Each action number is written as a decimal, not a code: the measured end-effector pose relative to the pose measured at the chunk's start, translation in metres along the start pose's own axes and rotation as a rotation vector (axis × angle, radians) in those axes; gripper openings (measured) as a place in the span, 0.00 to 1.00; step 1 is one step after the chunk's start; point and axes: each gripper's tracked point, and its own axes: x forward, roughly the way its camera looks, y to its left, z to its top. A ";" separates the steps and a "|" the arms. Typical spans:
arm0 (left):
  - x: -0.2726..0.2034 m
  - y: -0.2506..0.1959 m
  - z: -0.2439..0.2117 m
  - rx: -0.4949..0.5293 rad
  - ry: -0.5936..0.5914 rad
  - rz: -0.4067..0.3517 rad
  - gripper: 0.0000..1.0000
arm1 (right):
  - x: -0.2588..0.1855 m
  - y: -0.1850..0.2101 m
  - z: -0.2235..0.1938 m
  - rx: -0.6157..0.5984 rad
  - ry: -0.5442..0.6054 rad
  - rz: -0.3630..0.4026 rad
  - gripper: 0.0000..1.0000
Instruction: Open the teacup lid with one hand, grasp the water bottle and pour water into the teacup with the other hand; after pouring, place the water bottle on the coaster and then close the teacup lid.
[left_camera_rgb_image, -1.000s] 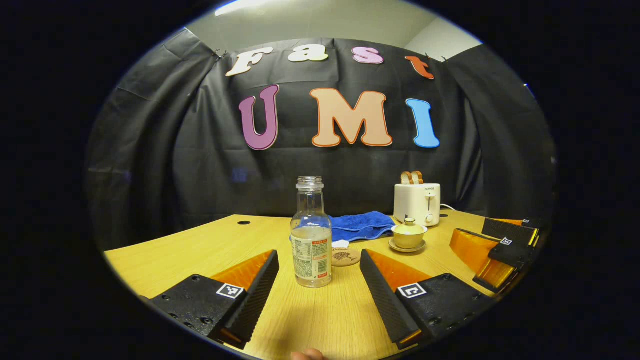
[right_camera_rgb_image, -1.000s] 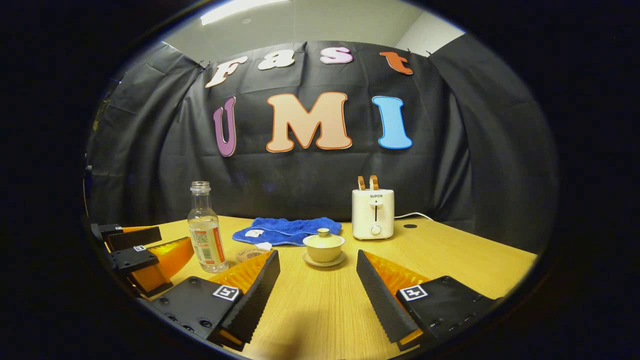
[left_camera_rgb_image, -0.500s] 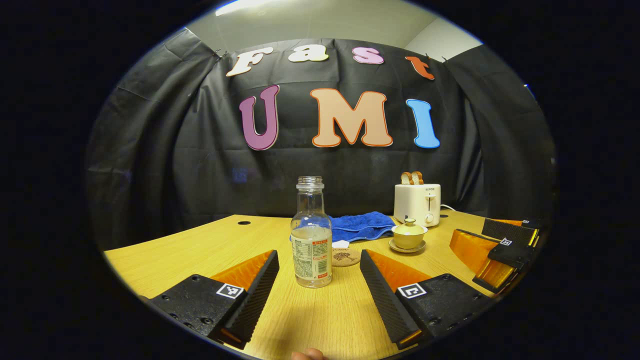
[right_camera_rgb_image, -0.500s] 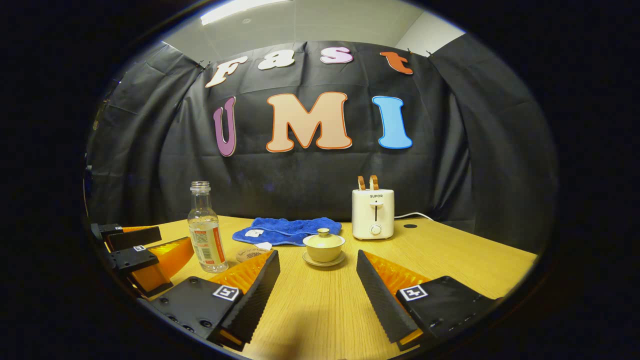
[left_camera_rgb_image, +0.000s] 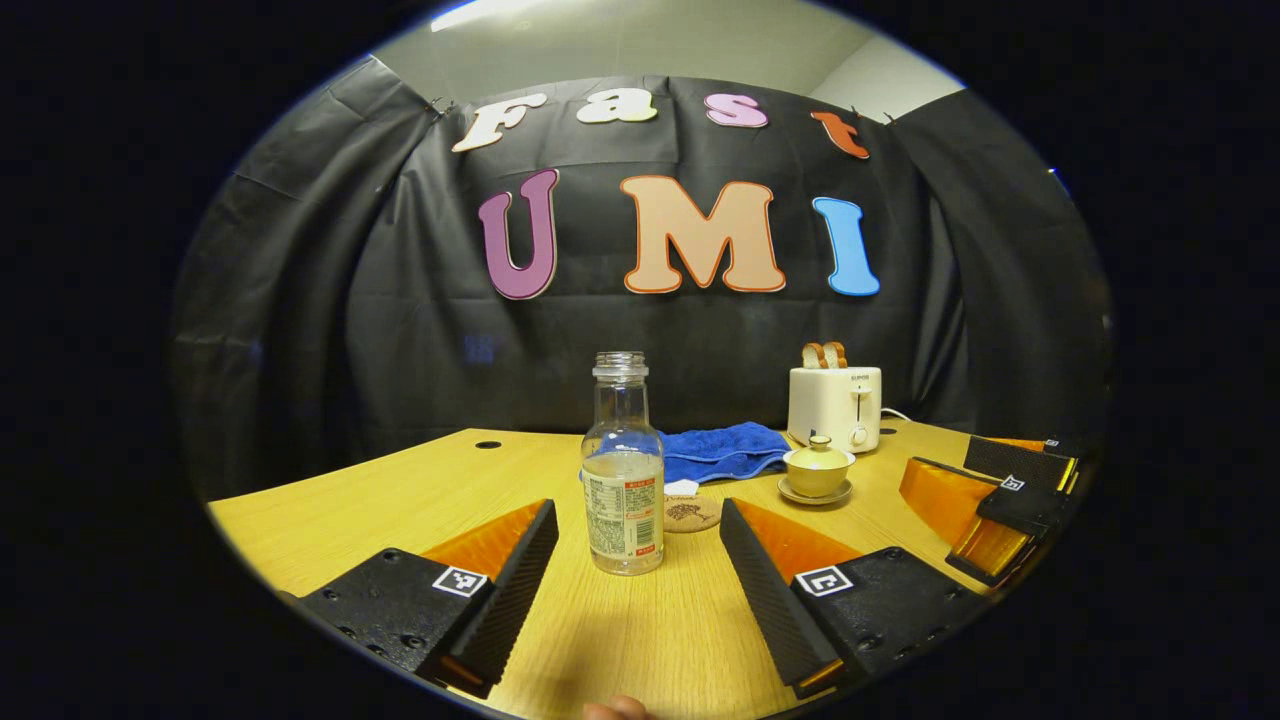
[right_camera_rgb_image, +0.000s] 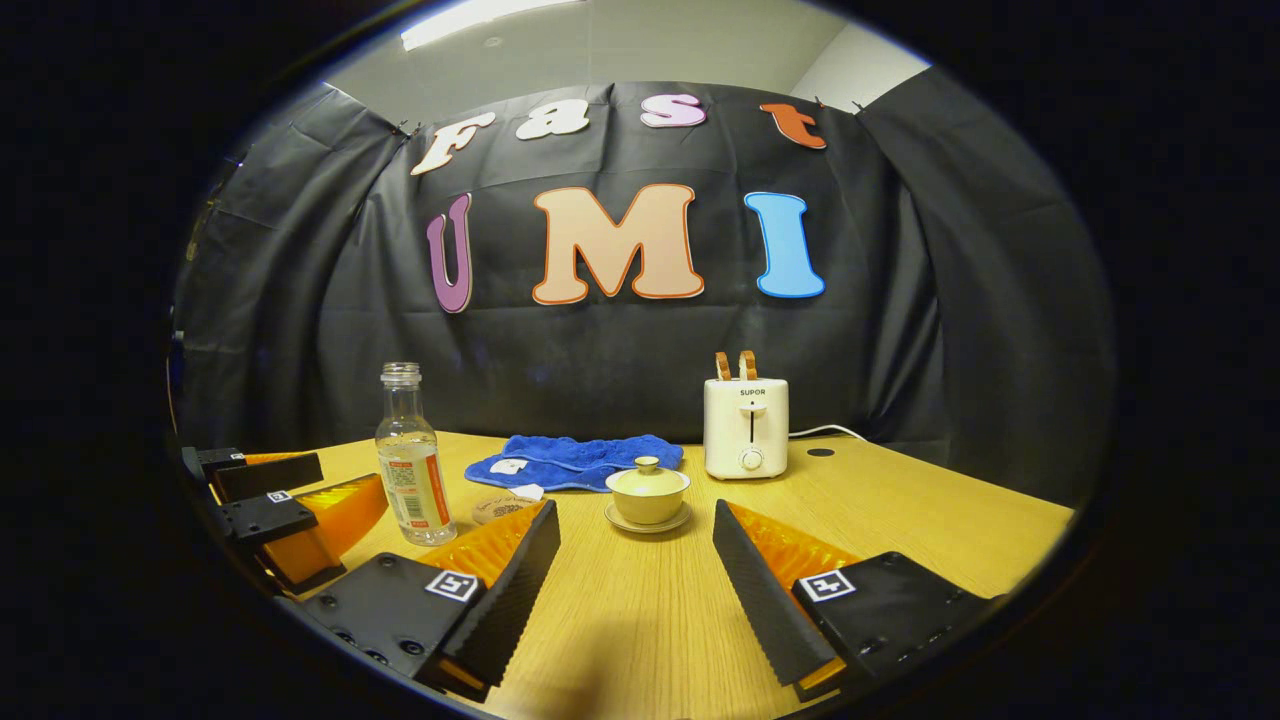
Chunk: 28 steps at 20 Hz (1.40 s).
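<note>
Nothing on the table has shifted since a second ago: both of your grippers hang where they were, and the bottle, cup and coaster sit unmoved.

In the left gripper view, your left gripper (left_camera_rgb_image: 637, 570) is spread wide and grips nothing, its fingers low over the wooden table (left_camera_rgb_image: 380, 500). The water bottle (left_camera_rgb_image: 622, 470) stands upright and uncapped just beyond the fingertips, lined up with the gap between them, partly filled with clear liquid. The round coaster (left_camera_rgb_image: 690, 514) lies flat just behind and to the right of the bottle, apart from it. Farther right, the teacup (left_camera_rgb_image: 818, 472) rests on its saucer with the lid (left_camera_rgb_image: 819, 448) seated on top.

In the right gripper view, your right gripper (right_camera_rgb_image: 635, 570) is likewise spread apart and empty, aimed at the teacup (right_camera_rgb_image: 647, 496), which stands beyond its fingertips with the lid (right_camera_rgb_image: 648, 471) closed over it. The water bottle (right_camera_rgb_image: 409, 460) stands at left, near your left gripper (right_camera_rgb_image: 285, 505), which enters from that edge. The coaster (right_camera_rgb_image: 500, 508) lies between bottle and teacup, partly hidden behind a finger.

A crumpled blue towel (right_camera_rgb_image: 575, 458) lies behind the cup, and a white toaster (right_camera_rgb_image: 745, 425) with two slices up stands against the black cloth wall.
</note>
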 end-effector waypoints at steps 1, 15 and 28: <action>0.000 0.000 0.001 0.001 0.000 0.000 0.95 | 0.000 0.000 0.000 0.000 0.000 0.000 0.99; 0.000 0.000 0.000 0.000 0.001 0.007 0.95 | 0.001 0.002 -0.001 0.001 -0.001 0.004 0.99; 0.000 0.000 0.001 -0.001 0.001 0.006 0.95 | 0.125 -0.011 -0.006 -0.001 0.003 -0.053 0.99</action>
